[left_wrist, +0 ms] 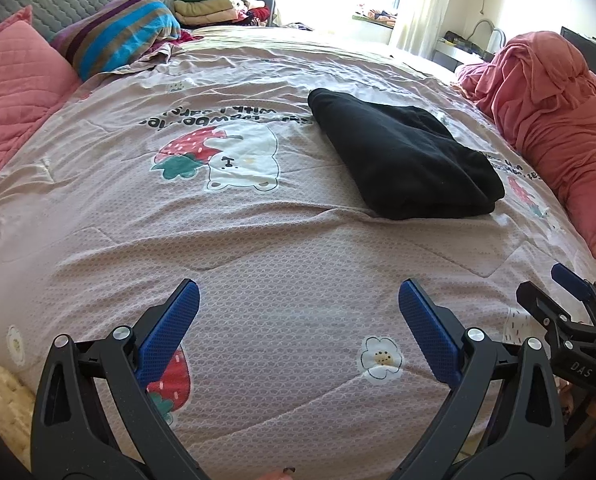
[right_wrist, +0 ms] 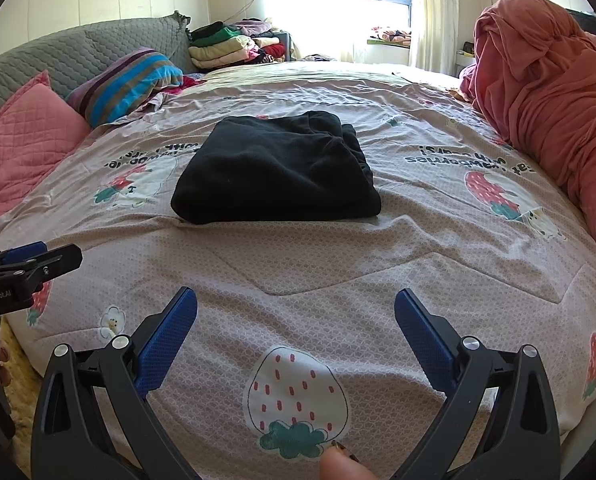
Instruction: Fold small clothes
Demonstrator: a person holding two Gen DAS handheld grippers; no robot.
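Observation:
A black garment [left_wrist: 405, 156] lies folded into a thick rectangle on the pink printed bedcover [left_wrist: 258, 248]; in the right wrist view the garment [right_wrist: 276, 172] sits straight ahead at mid-bed. My left gripper [left_wrist: 298, 292] is open and empty, low over the near part of the bed, well short and left of the garment. My right gripper [right_wrist: 296, 300] is open and empty too, near the bed's front edge, well short of the garment. Each gripper shows at the edge of the other's view: the right one [left_wrist: 573, 312], the left one [right_wrist: 22, 268].
A heap of salmon-red fabric [right_wrist: 545, 92] lies along the right side of the bed. Pink pillows [left_wrist: 14, 92] and a striped pillow [left_wrist: 122, 32] lie at the left by the grey headboard [right_wrist: 58, 60]. Stacked folded clothes [right_wrist: 226, 46] sit at the far end near the window.

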